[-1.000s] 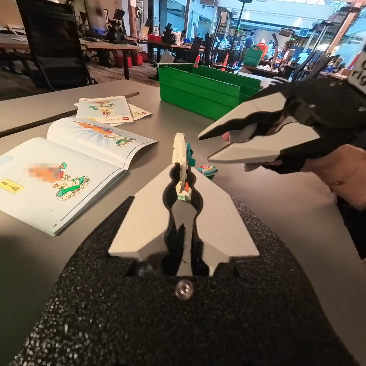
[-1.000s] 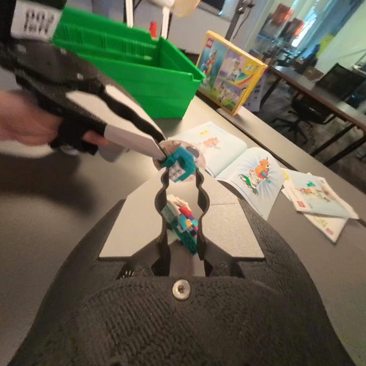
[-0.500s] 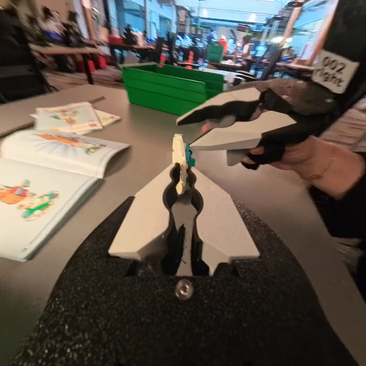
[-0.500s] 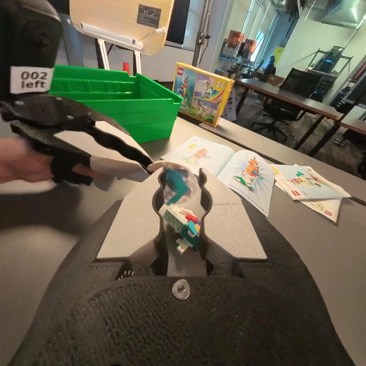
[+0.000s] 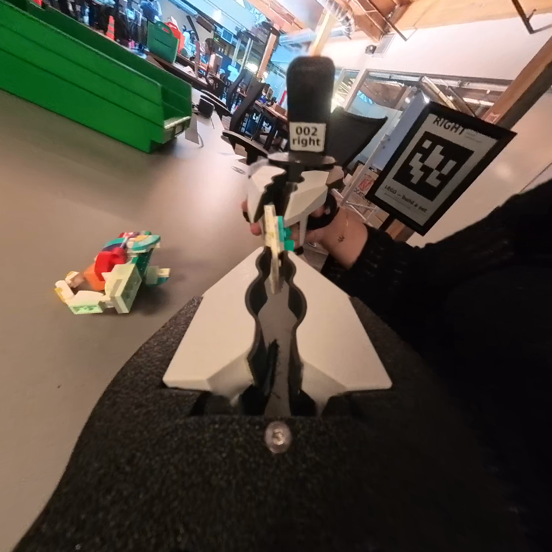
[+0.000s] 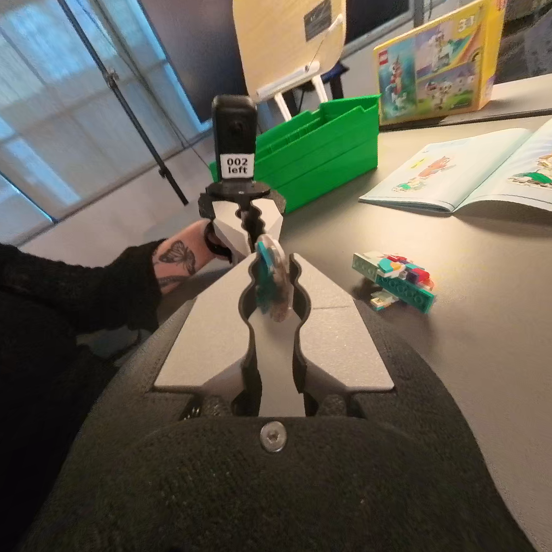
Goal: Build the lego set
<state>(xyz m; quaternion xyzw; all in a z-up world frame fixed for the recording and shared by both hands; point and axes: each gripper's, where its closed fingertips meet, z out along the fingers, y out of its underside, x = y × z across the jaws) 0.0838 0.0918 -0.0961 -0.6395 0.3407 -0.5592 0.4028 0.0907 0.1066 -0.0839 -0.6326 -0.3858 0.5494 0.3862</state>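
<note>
Left gripper (image 5: 274, 254) pressed together on a cream round plate (image 5: 270, 227), held edge-on above the grey table (image 5: 89, 194), teal bricks (image 5: 282, 230) fixed to one face. Right gripper (image 6: 270, 260) has been brought head-on to it within the last second. Its fingers are spread around plate and bricks; one is close against the teal side, while a sliver of gap is seen at the other, so no pinch is recorded. The small multicoloured brick model (image 6: 394, 280), a second ago carried between the right fingers, is now found lying on the table, apart from both grippers. Green bin (image 5: 89, 89) and open booklet (image 6: 463, 179) noted beyond.
</note>
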